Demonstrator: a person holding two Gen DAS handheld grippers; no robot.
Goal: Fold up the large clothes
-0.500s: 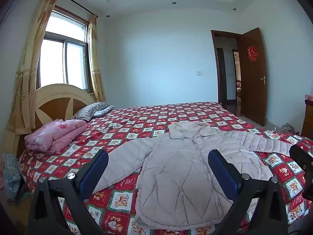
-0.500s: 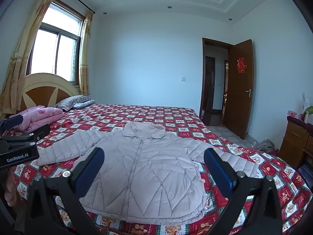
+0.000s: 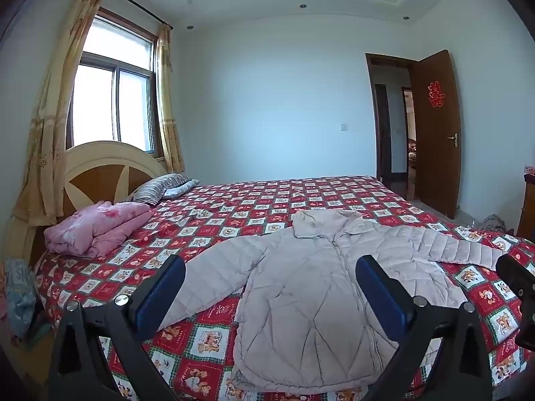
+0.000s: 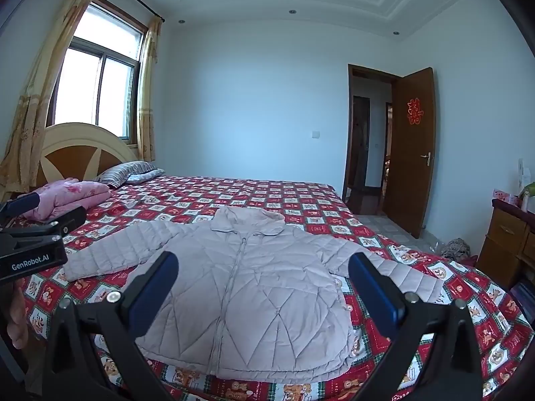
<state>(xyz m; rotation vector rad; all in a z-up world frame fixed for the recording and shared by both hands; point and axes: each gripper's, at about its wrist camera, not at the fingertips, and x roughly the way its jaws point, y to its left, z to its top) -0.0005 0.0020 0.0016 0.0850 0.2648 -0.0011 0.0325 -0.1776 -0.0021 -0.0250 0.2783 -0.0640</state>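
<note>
A pale pink quilted jacket (image 3: 321,294) lies flat and zipped on the bed, front up, both sleeves spread out; it also shows in the right wrist view (image 4: 244,294). Its hem is at the bed's near edge, its hood toward the far side. My left gripper (image 3: 271,297) is open and empty, held above the near edge over the jacket's left half. My right gripper (image 4: 262,287) is open and empty, above the jacket's lower middle. The left gripper's body (image 4: 33,250) shows at the left edge of the right wrist view.
The bed (image 3: 254,207) has a red checked cover. A folded pink quilt (image 3: 97,230) and a striped pillow (image 3: 153,188) lie by the headboard (image 3: 100,170). An open brown door (image 4: 411,163) is at the right, a wooden dresser (image 4: 508,244) beside it.
Both views have shifted only slightly. The jacket lies as before and both grippers stay open.
</note>
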